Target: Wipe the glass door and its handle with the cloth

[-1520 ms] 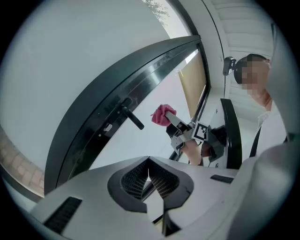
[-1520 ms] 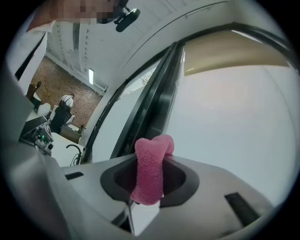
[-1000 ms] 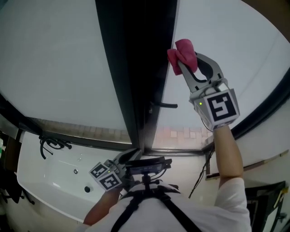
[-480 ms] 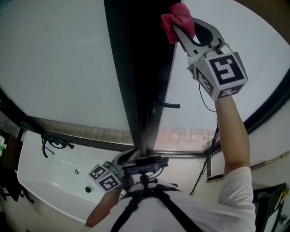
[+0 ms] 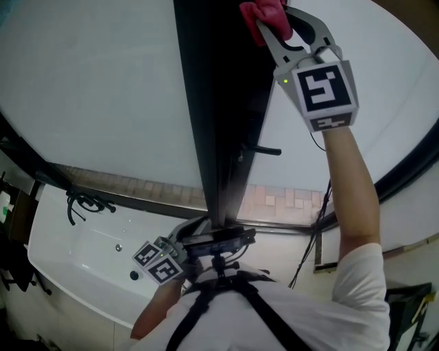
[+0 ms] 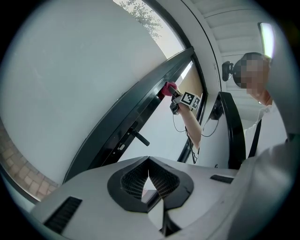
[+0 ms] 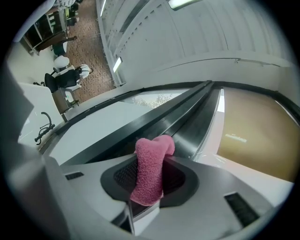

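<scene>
The glass door's dark frame (image 5: 219,103) runs up the middle of the head view, and its black lever handle (image 5: 265,149) sticks out to the right. High on the frame's right edge, my right gripper (image 5: 266,26) is shut on a pink cloth (image 5: 263,11), which presses against the frame. In the right gripper view the cloth (image 7: 152,169) stands clamped between the jaws, in front of the frame (image 7: 187,123). My left gripper (image 5: 180,241) hangs low by the person's body, shut and holding nothing. In the left gripper view (image 6: 149,171) the handle (image 6: 136,137) and the cloth (image 6: 168,87) lie far ahead.
A white bathtub (image 5: 82,264) with a dark tap fitting (image 5: 86,203) lies at the lower left. Brick paving (image 5: 291,199) shows through the glass low down. A black cable (image 5: 310,250) hangs by the right frame (image 5: 411,164). The person's raised arm (image 5: 350,192) reaches up on the right.
My right gripper has moved up and slightly left along the frame's right edge with the cloth, now at the top of the head view. The left gripper stays low.
</scene>
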The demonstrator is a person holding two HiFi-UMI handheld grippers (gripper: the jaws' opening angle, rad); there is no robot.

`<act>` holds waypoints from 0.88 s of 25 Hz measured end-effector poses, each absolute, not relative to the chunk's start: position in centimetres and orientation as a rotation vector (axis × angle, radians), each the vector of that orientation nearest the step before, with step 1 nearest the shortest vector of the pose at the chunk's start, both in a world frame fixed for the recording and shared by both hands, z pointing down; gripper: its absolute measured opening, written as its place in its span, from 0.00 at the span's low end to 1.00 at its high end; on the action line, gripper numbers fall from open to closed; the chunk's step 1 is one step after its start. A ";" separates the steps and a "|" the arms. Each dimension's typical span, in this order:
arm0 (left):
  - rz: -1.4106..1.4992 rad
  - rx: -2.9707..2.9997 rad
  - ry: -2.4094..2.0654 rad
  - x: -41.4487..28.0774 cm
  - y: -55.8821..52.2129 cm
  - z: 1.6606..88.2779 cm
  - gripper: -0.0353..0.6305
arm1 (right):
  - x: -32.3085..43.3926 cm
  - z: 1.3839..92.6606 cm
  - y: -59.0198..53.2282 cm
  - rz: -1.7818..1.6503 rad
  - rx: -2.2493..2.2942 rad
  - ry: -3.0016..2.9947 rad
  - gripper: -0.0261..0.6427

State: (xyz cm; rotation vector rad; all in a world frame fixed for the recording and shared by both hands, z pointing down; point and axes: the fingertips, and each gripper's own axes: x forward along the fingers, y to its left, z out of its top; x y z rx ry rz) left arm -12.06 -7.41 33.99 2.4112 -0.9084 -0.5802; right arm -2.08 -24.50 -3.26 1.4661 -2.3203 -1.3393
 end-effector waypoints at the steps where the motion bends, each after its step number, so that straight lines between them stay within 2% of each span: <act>1: -0.580 2.412 -0.908 -12.1 -7.4 34.0 0.04 | -2.1 -3.2 -24.6 -1.337 1.467 -2.319 0.19; 22: -0.575 2.411 -0.883 -11.1 -7.2 34.0 0.04 | -2.2 0.3 -26.5 -1.318 1.429 -2.209 0.19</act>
